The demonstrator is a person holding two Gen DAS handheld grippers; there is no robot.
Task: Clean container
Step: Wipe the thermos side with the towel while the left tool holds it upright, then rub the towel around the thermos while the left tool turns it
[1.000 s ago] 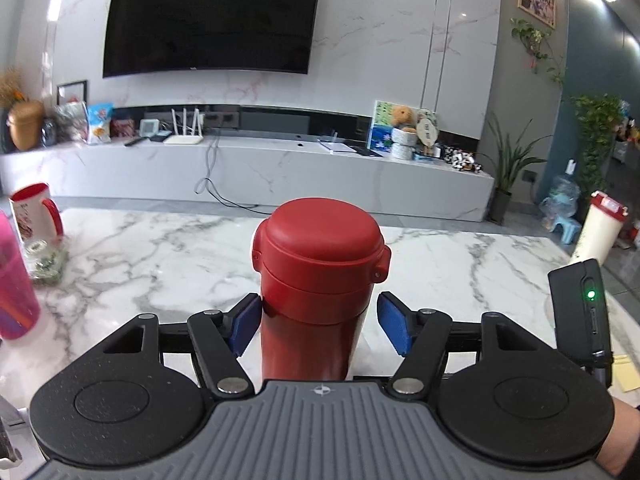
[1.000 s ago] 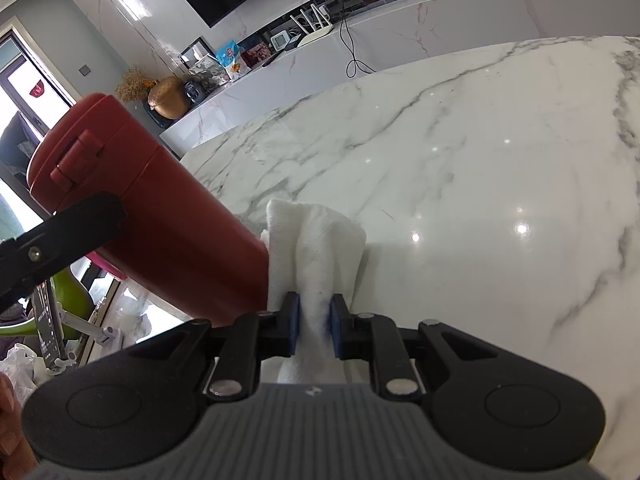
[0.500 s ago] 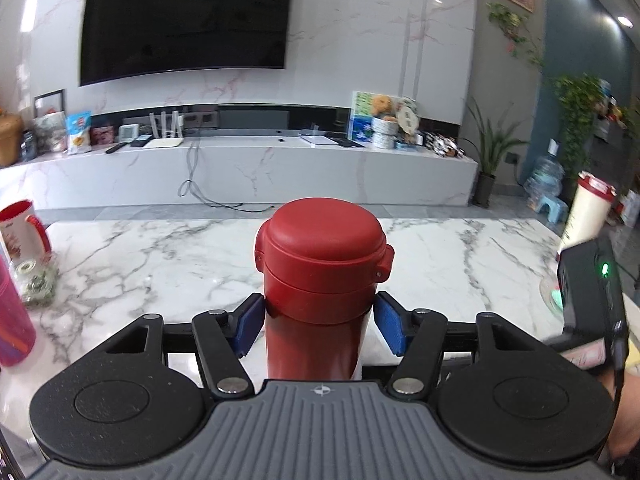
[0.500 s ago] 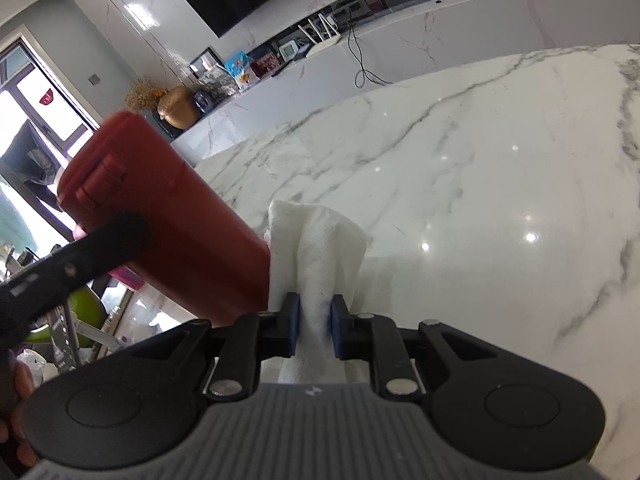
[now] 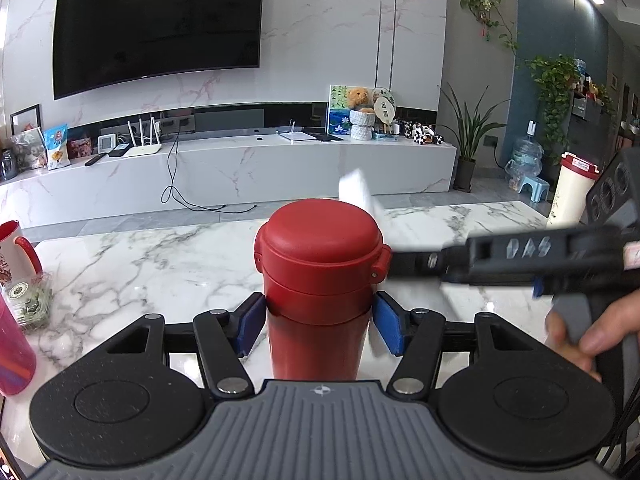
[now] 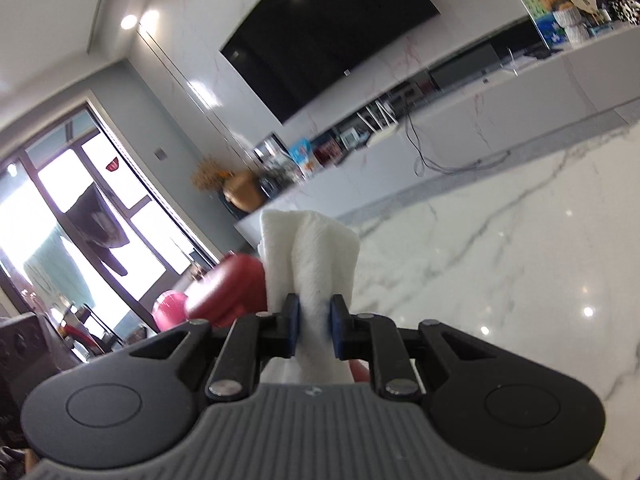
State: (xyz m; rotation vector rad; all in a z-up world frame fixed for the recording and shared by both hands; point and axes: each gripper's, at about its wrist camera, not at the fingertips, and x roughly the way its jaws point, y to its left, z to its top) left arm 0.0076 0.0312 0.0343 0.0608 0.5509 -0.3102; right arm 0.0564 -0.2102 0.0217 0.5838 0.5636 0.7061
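Marble surface [image 5: 160, 256] below, your left gripper [image 5: 320, 320] has its jaws clamped on the red flask [image 5: 320, 280], upright at centre. Your right gripper [image 6: 314, 326], jaws pinching the white cloth [image 6: 308, 252], has swung up from the flask's side to its lid: wiping moves to the top.

In the left wrist view the right hand-held gripper [image 5: 404, 268] is smeared by motion, and the red flask [image 5: 320, 280] hides its tips. Only a blurred corner of the white cloth [image 5: 356, 192] shows above the lid. The flask's base is hidden behind the left hand-held gripper [image 5: 320, 328]. A pink bottle [image 5: 12, 352] and a mug [image 5: 16, 252] are cut by the left edge. In the right wrist view the flask is a red blur beside the cloth.
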